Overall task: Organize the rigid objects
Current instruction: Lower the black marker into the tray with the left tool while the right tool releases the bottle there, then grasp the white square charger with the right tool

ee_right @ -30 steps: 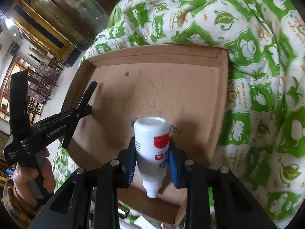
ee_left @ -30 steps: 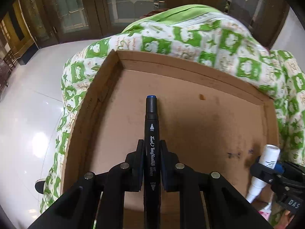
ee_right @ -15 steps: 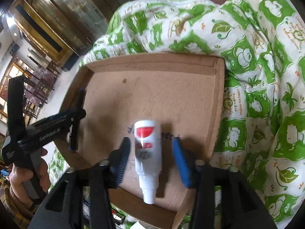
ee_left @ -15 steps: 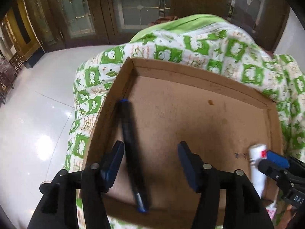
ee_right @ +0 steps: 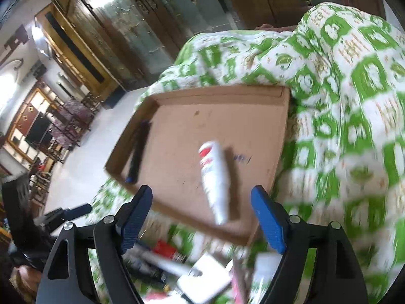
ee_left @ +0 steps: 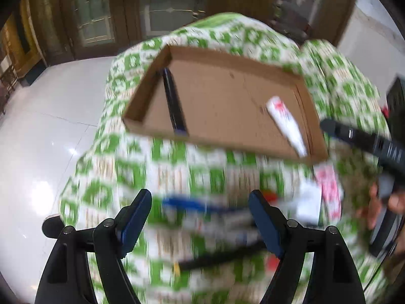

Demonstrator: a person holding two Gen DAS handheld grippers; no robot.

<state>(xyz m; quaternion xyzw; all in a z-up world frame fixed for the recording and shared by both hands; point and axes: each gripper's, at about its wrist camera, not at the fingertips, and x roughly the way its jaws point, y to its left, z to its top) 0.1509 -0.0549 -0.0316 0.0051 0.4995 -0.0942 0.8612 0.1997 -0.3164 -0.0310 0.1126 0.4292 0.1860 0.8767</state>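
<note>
left wrist view: left gripper [ee_left: 200,219] has its jaws spread wide with nothing between the blue pads [ee_left: 135,217]. it hangs above a blurred scatter of loose items [ee_left: 227,217] on the green-and-white patterned cloth [ee_left: 131,172]; single items in that scatter cannot be told apart beyond blue, red and pink patches. beyond it, a shallow cardboard tray [ee_left: 141,124] rests on the cloth. a dark marker [ee_left: 174,103] lies inside the tray along its left wall, blue end toward the near rim. a white bottle [ee_left: 286,124] with a red label lies on its side near the tray's right wall, narrow tip toward the near right corner. marker and bottle are well apart. right gripper [ee_left: 354,136] shows at the right edge, held in a hand [ee_left: 379,202], outside the tray; its opening cannot be read from this view.

right wrist view: right gripper [ee_right: 202,217] also stands wide open, holding nothing, fingers [ee_right: 268,223] over the tray's near rim [ee_right: 177,210]. the white bottle [ee_right: 215,179] lies flat on the tray floor between the two fingers in line of sight, touched by neither. the dark marker [ee_right: 136,152] lies against the left wall. part of the left gripper [ee_right: 68,212] shows at lower left, off the tray. more blurred items, one white and flat [ee_right: 202,276], lie on the cloth near the camera. frame is motion-blurred.
</note>
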